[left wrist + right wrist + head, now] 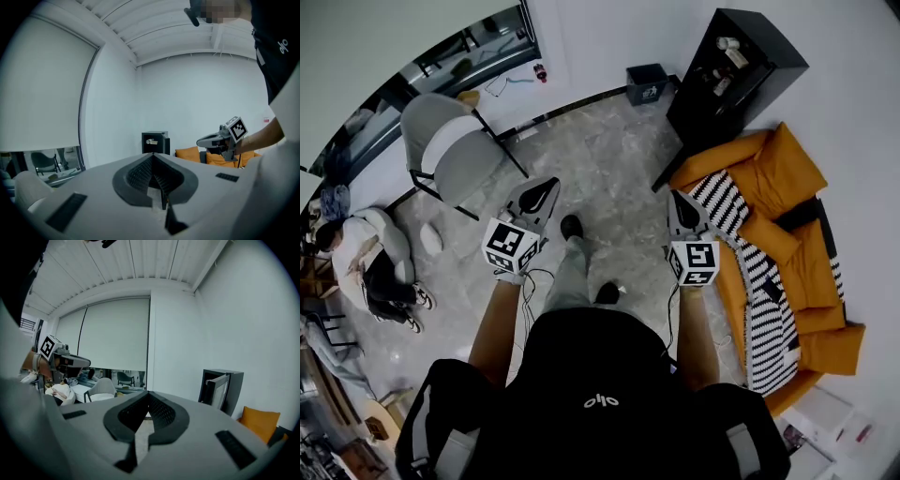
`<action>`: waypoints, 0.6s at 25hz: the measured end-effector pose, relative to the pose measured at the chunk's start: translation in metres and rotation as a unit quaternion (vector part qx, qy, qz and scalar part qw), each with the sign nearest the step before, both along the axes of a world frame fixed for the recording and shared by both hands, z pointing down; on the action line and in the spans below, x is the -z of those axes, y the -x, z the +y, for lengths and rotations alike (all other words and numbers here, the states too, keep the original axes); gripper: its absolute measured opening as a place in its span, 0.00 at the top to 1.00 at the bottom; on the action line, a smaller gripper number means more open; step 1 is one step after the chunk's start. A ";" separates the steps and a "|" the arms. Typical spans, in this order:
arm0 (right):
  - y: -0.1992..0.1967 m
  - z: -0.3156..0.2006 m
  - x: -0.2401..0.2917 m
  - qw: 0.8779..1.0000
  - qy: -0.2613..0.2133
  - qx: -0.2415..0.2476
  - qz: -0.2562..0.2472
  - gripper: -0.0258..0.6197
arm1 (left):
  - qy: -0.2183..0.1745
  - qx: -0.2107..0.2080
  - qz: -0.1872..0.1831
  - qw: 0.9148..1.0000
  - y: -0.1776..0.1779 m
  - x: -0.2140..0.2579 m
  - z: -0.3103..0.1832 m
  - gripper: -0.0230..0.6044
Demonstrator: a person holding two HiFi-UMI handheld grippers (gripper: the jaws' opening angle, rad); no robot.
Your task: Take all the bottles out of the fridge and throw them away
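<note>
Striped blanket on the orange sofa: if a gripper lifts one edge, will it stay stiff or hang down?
Probably floppy: the striped blanket lies along the orange sofa and follows its shape, so it would likely hang. It looks long, so one pinch may leave most of it trailing. Breaking seems unlikely.

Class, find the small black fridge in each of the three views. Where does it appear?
Head view: black fridge, upper right, against the wall.
Left gripper view: fridge at centre.
Right gripper view: fridge right of centre.
Shared landmark: orange sofa, just right of the fridge in both gripper views.
</note>
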State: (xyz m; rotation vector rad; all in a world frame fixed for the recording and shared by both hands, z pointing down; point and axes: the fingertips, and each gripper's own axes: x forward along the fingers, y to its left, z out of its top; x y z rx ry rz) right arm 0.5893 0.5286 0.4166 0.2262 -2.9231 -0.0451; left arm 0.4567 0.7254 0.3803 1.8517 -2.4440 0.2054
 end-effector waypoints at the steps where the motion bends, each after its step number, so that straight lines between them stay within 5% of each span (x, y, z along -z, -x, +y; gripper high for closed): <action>1: 0.011 -0.006 -0.002 1.000 -0.001 -0.001 0.004 0.95 | 0.000 -0.001 0.002 1.000 0.011 -0.002 -0.006 0.96; 15: 0.215 -0.095 0.013 0.998 -0.012 -0.050 0.026 0.95 | -0.012 -0.054 0.022 0.998 0.234 0.004 -0.120 0.96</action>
